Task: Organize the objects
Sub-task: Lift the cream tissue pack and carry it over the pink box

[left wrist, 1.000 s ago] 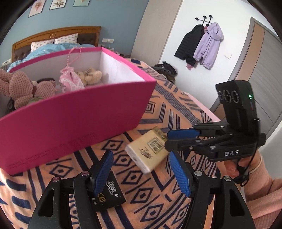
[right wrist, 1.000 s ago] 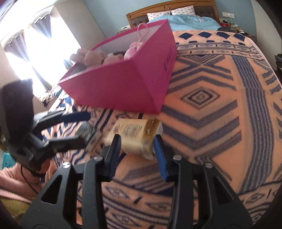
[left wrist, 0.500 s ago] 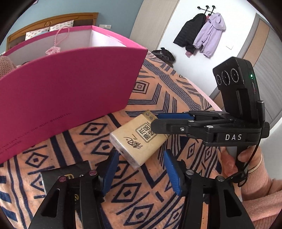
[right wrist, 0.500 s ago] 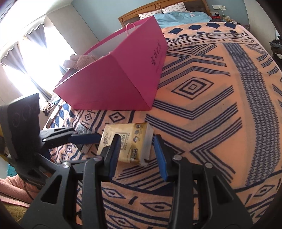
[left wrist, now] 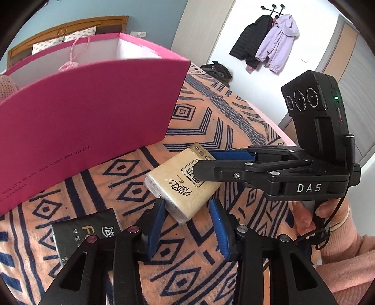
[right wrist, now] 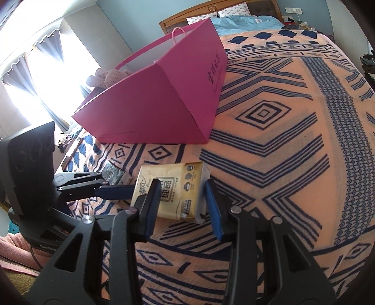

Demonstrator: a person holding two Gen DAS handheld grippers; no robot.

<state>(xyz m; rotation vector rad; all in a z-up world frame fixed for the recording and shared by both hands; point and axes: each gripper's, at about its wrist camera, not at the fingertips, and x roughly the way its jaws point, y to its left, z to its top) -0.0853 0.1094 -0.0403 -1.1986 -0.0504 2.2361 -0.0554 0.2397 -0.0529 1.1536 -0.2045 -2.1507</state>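
A cream-yellow tissue pack (left wrist: 178, 187) (right wrist: 178, 187) hangs just above the patterned bedspread (right wrist: 269, 164), in front of the pink paper bag (left wrist: 82, 117) (right wrist: 152, 105). My right gripper (right wrist: 181, 184) (left wrist: 204, 162) is shut on the pack's far end, one pad on each side. In the left wrist view my left gripper (left wrist: 187, 204) (right wrist: 119, 181) has the pack's near corner between its blue pads. Its jaws are closing, and both pads touch the pack. A black packet (left wrist: 77, 232) (right wrist: 114, 173) lies flat on the bedspread to the left.
The pink bag stands open-topped with a plush toy (right wrist: 105, 77) showing above its rim. A person's hand (left wrist: 304, 215) in a pink sleeve holds the right gripper. Coats (left wrist: 269, 40) hang on the far wall. The wooden headboard (right wrist: 211, 11) is behind the bag.
The left gripper's jaws went from wide open to closed around the tissue pack's near corner, and it came lower and closer. The right gripper kept its hold and brought the pack down.
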